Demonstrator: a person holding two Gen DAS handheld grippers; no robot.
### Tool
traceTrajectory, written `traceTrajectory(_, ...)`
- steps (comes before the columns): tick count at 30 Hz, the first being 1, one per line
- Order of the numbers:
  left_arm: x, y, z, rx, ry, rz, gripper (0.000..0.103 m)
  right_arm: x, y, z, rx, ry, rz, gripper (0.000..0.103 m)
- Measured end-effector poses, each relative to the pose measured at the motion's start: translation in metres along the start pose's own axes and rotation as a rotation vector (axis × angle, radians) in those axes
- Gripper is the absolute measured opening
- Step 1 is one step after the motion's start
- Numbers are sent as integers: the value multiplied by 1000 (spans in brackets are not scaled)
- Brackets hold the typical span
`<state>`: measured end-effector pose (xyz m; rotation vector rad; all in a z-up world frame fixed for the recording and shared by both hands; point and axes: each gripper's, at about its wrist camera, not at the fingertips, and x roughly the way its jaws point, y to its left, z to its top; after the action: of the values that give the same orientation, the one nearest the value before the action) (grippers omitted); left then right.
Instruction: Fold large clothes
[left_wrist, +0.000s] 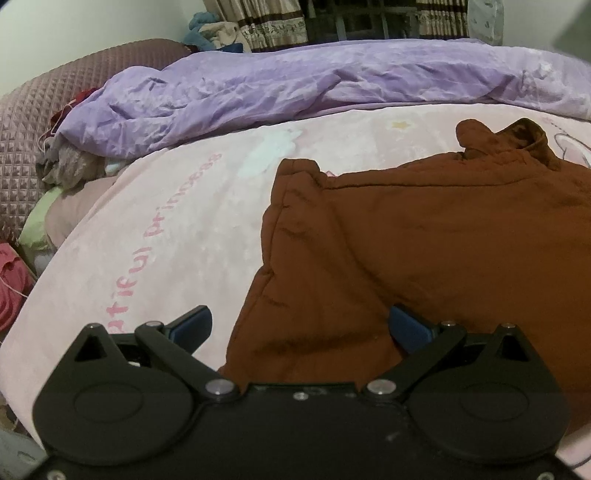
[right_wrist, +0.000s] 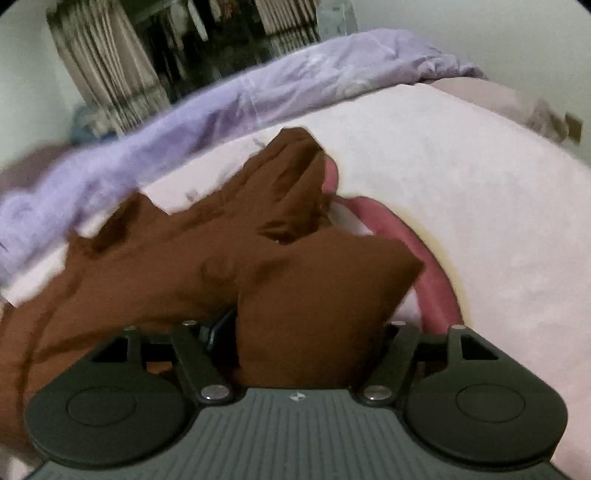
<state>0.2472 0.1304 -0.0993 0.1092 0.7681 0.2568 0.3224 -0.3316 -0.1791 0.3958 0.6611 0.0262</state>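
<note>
Below left claw (left_wrist: 299, 325), jaws wide apart, empty: brown garment (left_wrist: 424, 251) spread on pink blanket (left_wrist: 166, 229), its left edge running away from claw, collar at far end; quilted, puffy cloth. Purple duvet (left_wrist: 295, 85) crumpled beyond.

Right view (blurred): right claw (right_wrist: 306, 328) clamped on bunched garment (right_wrist: 314, 295) corner, nearer arm for fold; fabric thick, soft.

Both wrist cameras look forward, low and close, sharing the brown garment (left_wrist: 424, 240) and the bed (left_wrist: 166, 229).
</note>
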Motion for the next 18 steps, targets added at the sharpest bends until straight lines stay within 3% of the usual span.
traceTrajectory(2,-1,3,0,-9,3,-7,103,-4,-3,1,-9,11,-10,86)
traceTrajectory(4,-1,4,-1,-12,3,-11,103,-3,-1,1,-39,22,-11,83)
traceTrajectory(5,0,3,-1,-12,3,-10,103,-2,3,2,-50,28,5,60)
traceTrajectory(6,0,2,0,-12,3,-6,103,-3,7,3,-47,24,27,48)
traceTrajectory(8,-1,0,1,-7,3,6,103,-10,25,4,-62,-14,-23,36)
traceTrajectory(11,-2,-4,2,18,-7,24,103,-23,63,7,-221,-95,-118,35)
traceTrajectory(13,-3,-4,2,42,-12,31,103,-31,83,12,-266,-131,-136,33)
traceTrajectory(18,-5,6,4,36,-15,43,103,-69,112,25,-172,-283,16,28)
